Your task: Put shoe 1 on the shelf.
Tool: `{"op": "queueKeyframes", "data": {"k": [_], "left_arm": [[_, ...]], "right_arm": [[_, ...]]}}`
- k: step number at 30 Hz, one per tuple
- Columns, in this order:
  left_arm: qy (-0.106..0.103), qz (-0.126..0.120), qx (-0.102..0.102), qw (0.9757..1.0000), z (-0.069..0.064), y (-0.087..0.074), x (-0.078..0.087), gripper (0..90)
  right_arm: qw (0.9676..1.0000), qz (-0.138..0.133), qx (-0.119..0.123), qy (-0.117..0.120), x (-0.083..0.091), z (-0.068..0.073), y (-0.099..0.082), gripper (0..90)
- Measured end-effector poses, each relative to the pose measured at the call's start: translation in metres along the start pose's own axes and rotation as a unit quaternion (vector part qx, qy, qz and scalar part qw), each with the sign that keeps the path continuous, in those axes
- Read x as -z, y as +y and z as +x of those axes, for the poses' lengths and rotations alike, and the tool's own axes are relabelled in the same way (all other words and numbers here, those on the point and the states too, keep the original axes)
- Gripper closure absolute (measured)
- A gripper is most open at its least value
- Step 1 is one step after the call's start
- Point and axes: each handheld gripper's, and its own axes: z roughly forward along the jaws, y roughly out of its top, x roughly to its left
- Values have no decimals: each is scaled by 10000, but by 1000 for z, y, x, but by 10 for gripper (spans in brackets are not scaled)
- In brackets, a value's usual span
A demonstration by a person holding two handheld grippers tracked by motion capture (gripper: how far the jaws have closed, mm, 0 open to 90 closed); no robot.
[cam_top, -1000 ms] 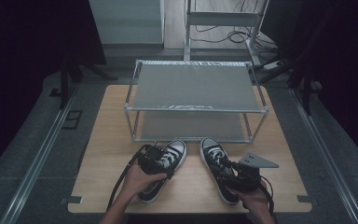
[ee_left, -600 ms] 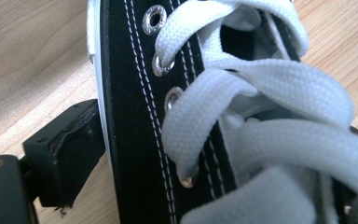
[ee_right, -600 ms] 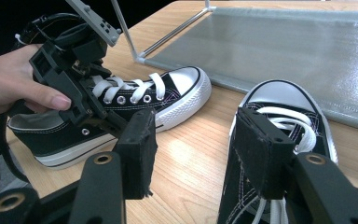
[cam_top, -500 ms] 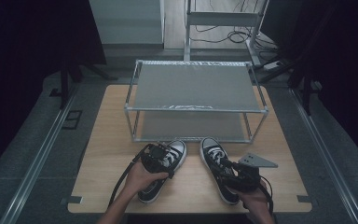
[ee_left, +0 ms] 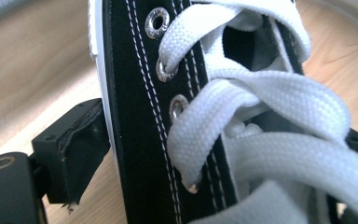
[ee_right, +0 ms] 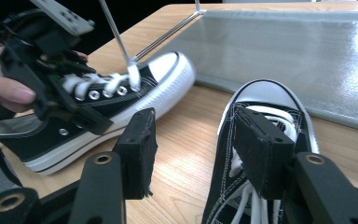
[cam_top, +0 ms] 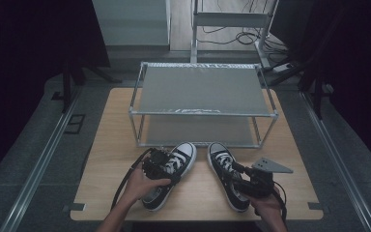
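Observation:
Two black canvas sneakers with white laces and toe caps lie side by side on the wooden table (cam_top: 110, 145). My left gripper (cam_top: 162, 166) straddles the laced upper of the left shoe (cam_top: 182, 153). In the left gripper view it (ee_left: 216, 140) is shut on that shoe (ee_left: 140, 116), one pad (ee_left: 77, 149) pressed against its side. My right gripper (cam_top: 235, 176) hovers over the right shoe (cam_top: 219, 157). In the right gripper view it (ee_right: 200, 149) stands open, one pad over the bare wood and the other over the laces of the right shoe (ee_right: 261, 100).
A two-shelf metal rack (cam_top: 203, 89) stands just beyond the shoes' toes, its lower shelf (ee_right: 284, 51) close ahead of the right shoe. Bare wood lies left and right of the shoes. The table's front edge is right under both hands.
My left gripper has crept slightly forward along the left shoe. The right gripper and both shoes are about where they were.

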Motion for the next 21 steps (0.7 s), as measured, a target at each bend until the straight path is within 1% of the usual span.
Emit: {"op": "queueKeyframes", "data": {"k": [3, 6, 8, 11, 16, 21], "left_arm": [[-50, -174, -82, 9998, -5, 2, 11, 112], [-118, -316, -134, 9993, -9, 4, 20, 112], [-147, -383, -206, 9989, -12, 6, 26, 113], [-166, -443, -304, 9984, -16, 9, 33, 113], [-270, -547, -419, 9973, -23, 14, 42, 113], [-324, -609, -488, 9964, -28, 19, 48, 113]], "right_arm": [[10000, -4, -5, -12, 1, -1, 0, 481], [10000, -27, -32, -31, 3, -3, 0, 481], [9999, -60, -62, -55, 5, -4, 1, 482], [9999, -62, -63, -54, 5, -5, 1, 481], [9999, -88, -81, -80, 8, -6, 1, 481], [9999, -94, -99, -99, 10, -7, 2, 481]]}}
